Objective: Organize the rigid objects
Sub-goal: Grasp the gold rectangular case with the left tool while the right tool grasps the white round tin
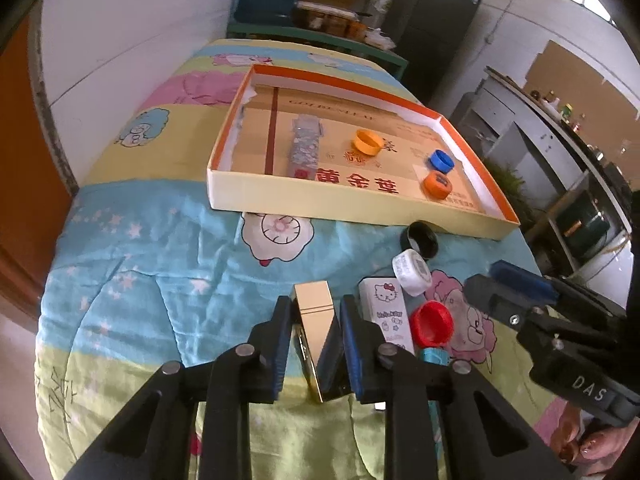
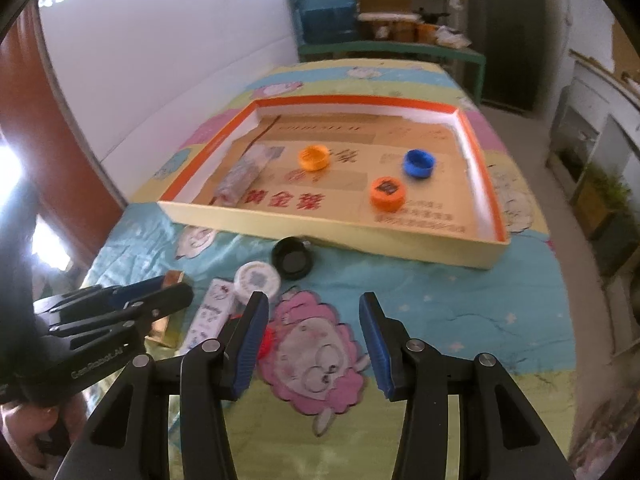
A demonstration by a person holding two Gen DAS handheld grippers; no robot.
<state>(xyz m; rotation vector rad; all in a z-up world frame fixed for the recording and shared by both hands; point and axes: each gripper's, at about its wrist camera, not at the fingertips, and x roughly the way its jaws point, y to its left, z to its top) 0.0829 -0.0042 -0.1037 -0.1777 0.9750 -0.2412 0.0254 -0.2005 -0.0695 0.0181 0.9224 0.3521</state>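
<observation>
The left gripper point(image 1: 314, 344) is closing its blue pads around the gold box point(image 1: 316, 320), a small mirror-sided pack lying on the cartoon quilt point(image 1: 160, 272); from the left wrist view the left pad looks against its side, while contact on the right pad is hard to confirm. The box is looking rigid, light and glossy, so it is likely sliding under a loose pinch; gripping across its flat long sides near the middle seems safest. Just beside it the white Hello Kitty box point(image 1: 386, 316), the red cap point(image 1: 434, 322), the white cap point(image 1: 412, 272) and the black cap point(image 1: 419, 239) are waiting on the quilt. Beyond them the cardboard tray point(image 1: 320, 208) is already holding a yellow-orange cap point(image 1: 368, 142), a blue cap point(image 1: 440, 160), an orange cap point(image 1: 437, 185) and a patterned pack point(image 1: 305, 146). The right gripper point(image 2: 314, 344) is hovering part-open, holding nothing.
</observation>
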